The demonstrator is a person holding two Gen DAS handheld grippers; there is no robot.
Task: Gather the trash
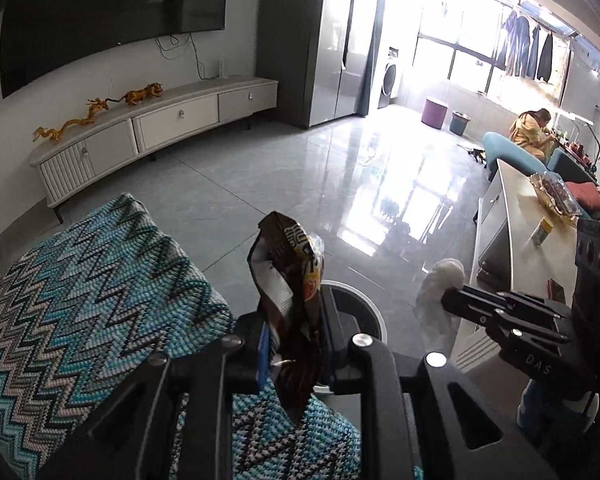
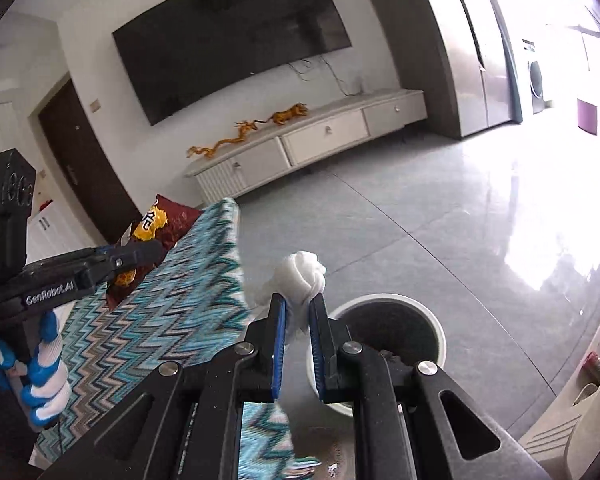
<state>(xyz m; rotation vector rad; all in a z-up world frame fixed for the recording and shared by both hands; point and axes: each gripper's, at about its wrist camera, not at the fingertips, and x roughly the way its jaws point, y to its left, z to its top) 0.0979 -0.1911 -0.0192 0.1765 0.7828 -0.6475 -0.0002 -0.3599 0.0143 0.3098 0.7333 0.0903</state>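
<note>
My left gripper (image 1: 294,308) is shut on a crumpled brown snack wrapper (image 1: 288,252) that sticks up between its fingers. Behind those fingers shows the white rim of a round waste bin (image 1: 366,300) on the floor. My right gripper (image 2: 298,304) is shut on a wad of white tissue (image 2: 302,266), just left of and above the bin (image 2: 440,336), whose dark inside holds some scraps. Each gripper shows in the other's view: the right gripper (image 1: 450,300) with the tissue (image 1: 444,276), and the left gripper (image 2: 154,250) with the wrapper (image 2: 172,216).
A blue zigzag-patterned cushion (image 1: 80,300) (image 2: 172,300) lies left of the bin. A white coffee table (image 1: 516,216) with a few items stands at the right. A TV cabinet (image 1: 172,120) lines the far wall across open tiled floor. A person (image 1: 532,132) sits far right.
</note>
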